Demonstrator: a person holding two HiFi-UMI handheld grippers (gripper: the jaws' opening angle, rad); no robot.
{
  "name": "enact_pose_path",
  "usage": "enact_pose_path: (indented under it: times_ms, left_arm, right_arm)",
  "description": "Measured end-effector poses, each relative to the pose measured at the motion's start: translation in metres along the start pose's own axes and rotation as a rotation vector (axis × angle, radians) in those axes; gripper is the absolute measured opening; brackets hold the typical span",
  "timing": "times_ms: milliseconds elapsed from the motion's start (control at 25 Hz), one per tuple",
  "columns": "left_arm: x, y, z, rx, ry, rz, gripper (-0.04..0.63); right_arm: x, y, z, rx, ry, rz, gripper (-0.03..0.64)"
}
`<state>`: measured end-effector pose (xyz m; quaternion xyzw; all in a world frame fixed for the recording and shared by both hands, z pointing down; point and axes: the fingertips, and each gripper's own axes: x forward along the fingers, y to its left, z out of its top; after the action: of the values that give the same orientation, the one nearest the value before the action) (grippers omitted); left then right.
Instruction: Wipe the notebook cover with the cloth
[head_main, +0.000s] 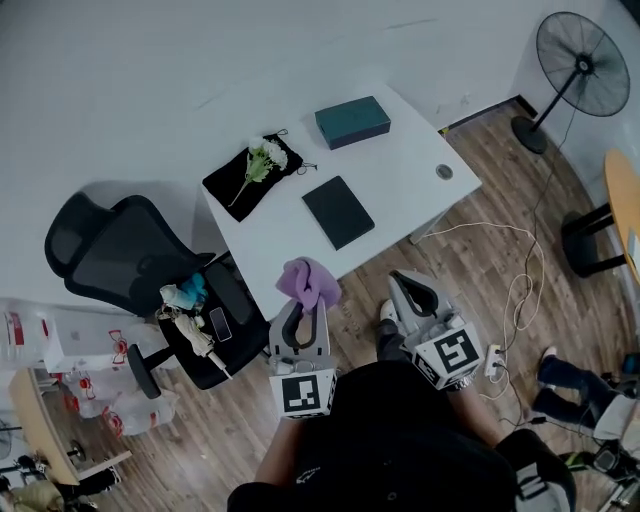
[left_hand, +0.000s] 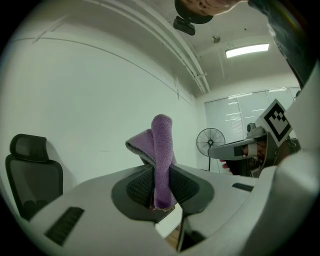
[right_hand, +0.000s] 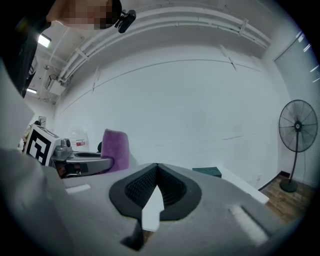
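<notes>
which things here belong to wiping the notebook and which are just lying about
For the job:
purple fluffy cloth, clamped in the left gripper
dark flat notebook on the white table
right gripper, shut and empty

Just lying about:
teal rectangular box
white flowers on a black cloth
black office chair
black standing fan

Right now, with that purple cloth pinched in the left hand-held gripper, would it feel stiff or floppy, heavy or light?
The cloth is probably floppy: above the left hand-held gripper it folds over on itself and bunches. It looks light, since the shut jaws hold it up by one pinched fold. Its fuzzy surface likely grips rather than slips.
</notes>
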<state>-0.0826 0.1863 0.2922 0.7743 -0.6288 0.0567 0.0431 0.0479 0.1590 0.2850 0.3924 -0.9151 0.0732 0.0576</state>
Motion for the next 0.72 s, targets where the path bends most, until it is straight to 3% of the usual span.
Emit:
enact_pose_path:
  times_ms: [280,440,720]
  left_arm:
    - [0.059,-0.016,0.017,-0.026,-0.006,0.087,0.074]
    - [0.091,-0.023,0.024,0.004,-0.001,0.129,0.074]
    - [0.132,-0.034,0.019,-0.009,0.015,0.213,0.074]
  right_arm:
    - [0.028,-0.063,0.014,-0.018,0.006,0.079,0.005]
    - [0.042,-0.095,0.018,-0.021,0.015,0.127,0.005]
    - [0.061,-0.129,0.017,-0.063,0.035,0.231,0.005]
